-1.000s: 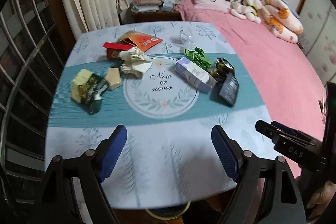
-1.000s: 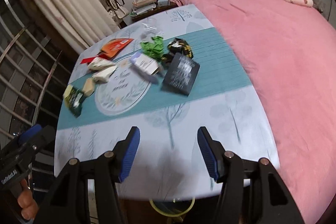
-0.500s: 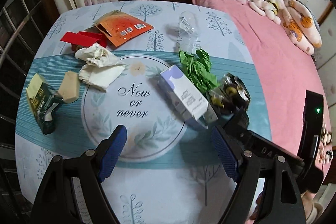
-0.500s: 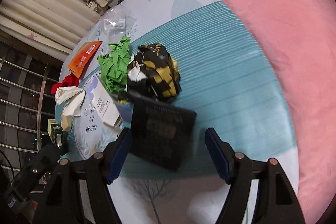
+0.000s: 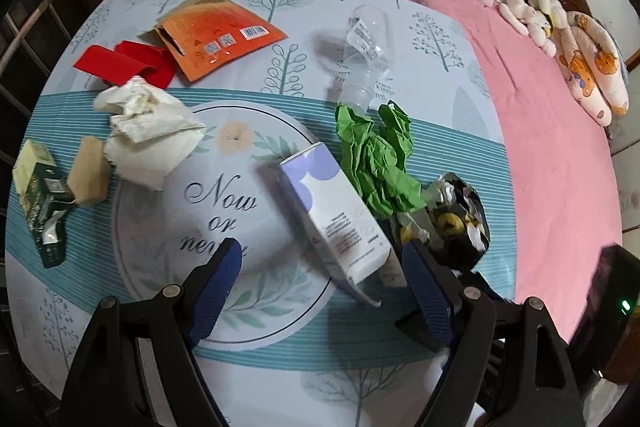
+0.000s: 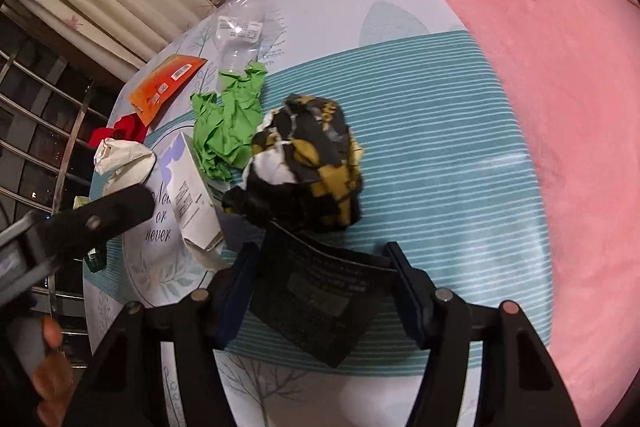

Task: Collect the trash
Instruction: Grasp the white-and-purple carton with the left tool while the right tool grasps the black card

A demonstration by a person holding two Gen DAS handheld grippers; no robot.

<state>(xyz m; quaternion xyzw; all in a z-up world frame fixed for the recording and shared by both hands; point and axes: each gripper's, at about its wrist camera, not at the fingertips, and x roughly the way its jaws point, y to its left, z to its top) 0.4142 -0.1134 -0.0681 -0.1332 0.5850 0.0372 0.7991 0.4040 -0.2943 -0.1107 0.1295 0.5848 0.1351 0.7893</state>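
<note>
The words "Now or never" are printed in script inside the round leaf motif of the tablecloth (image 5: 460, 39). Barcode and QR labels are carried on the orange pouch (image 5: 218, 35) at 11 o'clock of the motif in the left wrist view, and a white printed sticker is fixed to the clear plastic bottle (image 5: 366, 55) at 1 o'clock. Small grey text runs along the white and lilac carton (image 5: 332, 215), but it cannot be read. Faint print is also seen on the black packet (image 6: 320, 295); it appears illegible (blur and low contrast).

The left gripper (image 5: 322, 291) is held with its jaws spread wide over the motif, nothing pressed between them; the lower end of the carton lies between the blue pads without contact.

The right gripper (image 6: 322, 291) has its jaws just narrowed around the black packet, which lies between them. The pads are set just beside the packet's side edges; whether they press on it cannot be told.

Directly at 12 o'clock of the right gripper, the black and yellow crumpled wrapper (image 6: 308, 163) touches the packet's far edge. Green crumpled paper (image 6: 226, 131) is at 11 o'clock. Crumpled white paper (image 5: 148, 131), red card (image 5: 124, 65), a tan block (image 5: 88, 173) and a dark green box (image 5: 40, 203) lie at 9 to 10 o'clock of the left gripper. The pink bedspread (image 6: 560, 87) borders the table at 3 o'clock.
</note>
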